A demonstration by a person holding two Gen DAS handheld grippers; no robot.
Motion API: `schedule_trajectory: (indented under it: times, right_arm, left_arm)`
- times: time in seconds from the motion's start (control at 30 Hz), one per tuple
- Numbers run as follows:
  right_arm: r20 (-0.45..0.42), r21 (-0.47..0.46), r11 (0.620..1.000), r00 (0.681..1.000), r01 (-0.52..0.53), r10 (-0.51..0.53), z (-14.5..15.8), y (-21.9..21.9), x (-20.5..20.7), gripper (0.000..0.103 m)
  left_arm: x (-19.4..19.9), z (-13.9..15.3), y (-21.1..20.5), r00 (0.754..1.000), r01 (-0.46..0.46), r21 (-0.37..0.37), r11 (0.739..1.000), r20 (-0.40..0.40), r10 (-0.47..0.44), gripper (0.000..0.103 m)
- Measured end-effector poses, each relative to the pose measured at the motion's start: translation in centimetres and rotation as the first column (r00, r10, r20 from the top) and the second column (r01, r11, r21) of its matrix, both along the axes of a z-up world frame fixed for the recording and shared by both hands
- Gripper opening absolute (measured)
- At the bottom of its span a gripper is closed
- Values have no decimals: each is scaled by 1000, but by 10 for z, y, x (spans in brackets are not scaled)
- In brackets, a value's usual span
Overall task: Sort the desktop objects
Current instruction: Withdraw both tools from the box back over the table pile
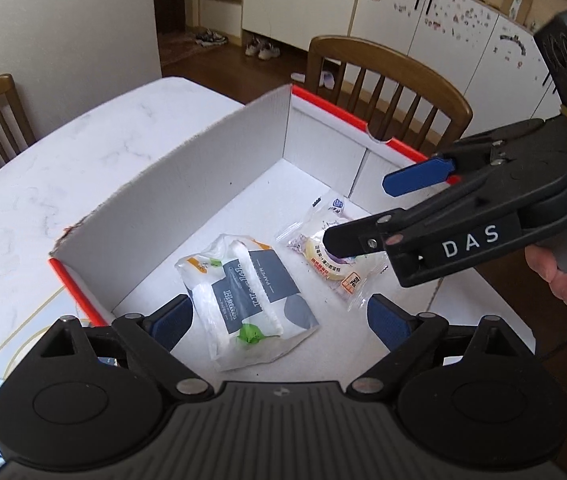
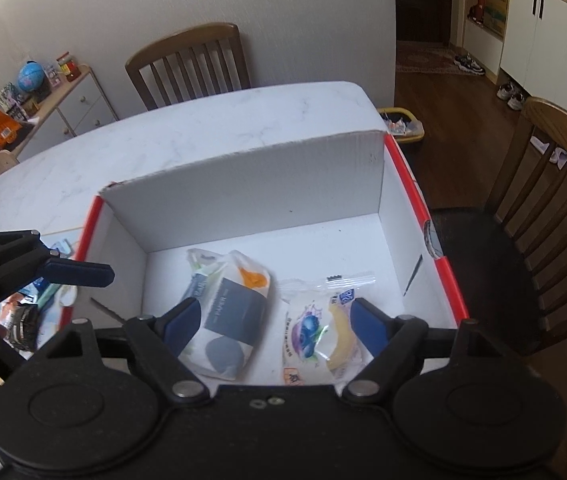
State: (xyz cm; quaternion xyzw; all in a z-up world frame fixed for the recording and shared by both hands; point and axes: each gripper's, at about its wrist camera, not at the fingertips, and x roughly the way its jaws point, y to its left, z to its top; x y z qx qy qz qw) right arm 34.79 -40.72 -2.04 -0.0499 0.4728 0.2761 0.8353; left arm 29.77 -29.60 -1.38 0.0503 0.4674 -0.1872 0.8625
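Note:
A white cardboard box with red rims [image 1: 211,168] [image 2: 267,184] stands on the marble table. Inside lie a tissue pack [image 1: 243,300] [image 2: 227,316] and a clear snack packet with a round yellow pastry [image 1: 327,256] [image 2: 319,328]. My left gripper [image 1: 279,320] is open and empty, hovering over the tissue pack at the box's near side. My right gripper [image 2: 271,320] is open and empty above both packets; in the left wrist view it [image 1: 359,212] hangs over the snack packet, touching nothing I can confirm.
Wooden chairs [image 1: 383,80] [image 2: 191,64] [image 2: 555,216] stand around the table [image 1: 63,168]. Several small packets [image 2: 23,312] lie on the table left of the box. A cabinet with toys [image 2: 43,92] stands at the far left.

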Motion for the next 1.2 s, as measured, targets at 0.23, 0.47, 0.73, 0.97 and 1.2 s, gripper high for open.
schedule_trajectory:
  times: [0.23, 0.47, 0.73, 0.97, 1.2]
  right_arm:
    - [33, 24, 1000, 999, -17, 17, 19, 7, -21, 82]
    - [71, 51, 998, 997, -39, 35, 40, 21, -47, 84]
    - [122, 110, 993, 992, -48, 35, 59, 39, -82, 84]
    - [147, 148, 987, 988, -60, 38, 67, 59, -113, 85]
    - [179, 149, 985, 982, -92, 65, 71, 89, -145, 88]
  left_arm:
    - [-19, 18, 16, 998, -39, -46, 998, 46, 41, 94]
    - [-45, 33, 40, 993, -79, -84, 993, 85, 86, 94]
    - [-85, 52, 73, 982, -112, -114, 987, 140, 128, 94]
    - [-122, 69, 104, 971, -134, -132, 982, 181, 157, 95]
    - [-161, 71, 138, 956, -162, -121, 979, 226, 186, 100]
